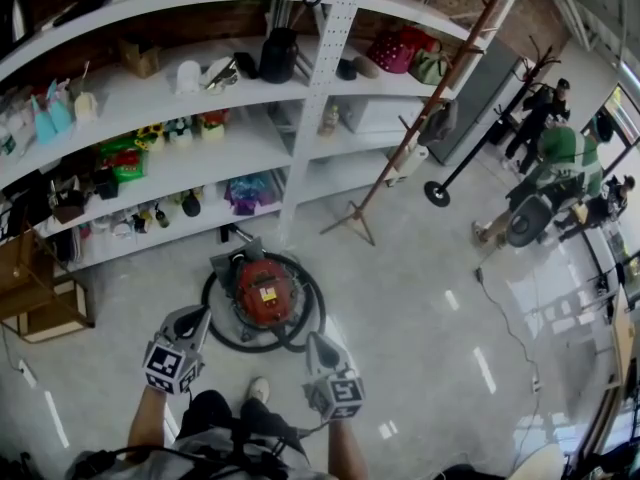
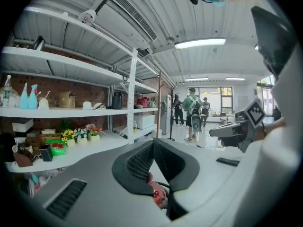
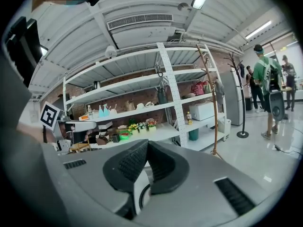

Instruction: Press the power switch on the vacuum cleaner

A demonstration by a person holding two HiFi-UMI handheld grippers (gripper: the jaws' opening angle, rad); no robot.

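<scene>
The red canister vacuum cleaner (image 1: 264, 292) is sitting on the pale floor (image 1: 420, 268) right in front of the person's feet, with its black hose (image 1: 309, 318) looping around it. It is round from above, so there is no long axis to line up with; a grey block (image 1: 238, 253) is sticking out at its 11 o'clock edge, towards the white shelving (image 1: 300, 118).

The left gripper (image 1: 196, 317) is hovering just beside the canister, which is lying at about 2 o'clock from its tips. The right gripper (image 1: 319, 341) is hanging over the hose loop, with the canister at about 10 o'clock. Both look about equally near.

In the left gripper view the left gripper's (image 2: 154, 144) ribbed pads are meeting at the tips with nothing between them, and a sliver of the vacuum's red body (image 2: 156, 194) is showing below. The right gripper (image 3: 147, 144) is likewise pressed together and empty in its own view.

The switch itself is not showing clearly; only a yellow label (image 1: 268, 295) is standing out on the lid. Either gripper would probably be reaching inward and down to poke it with closed tips.
</scene>
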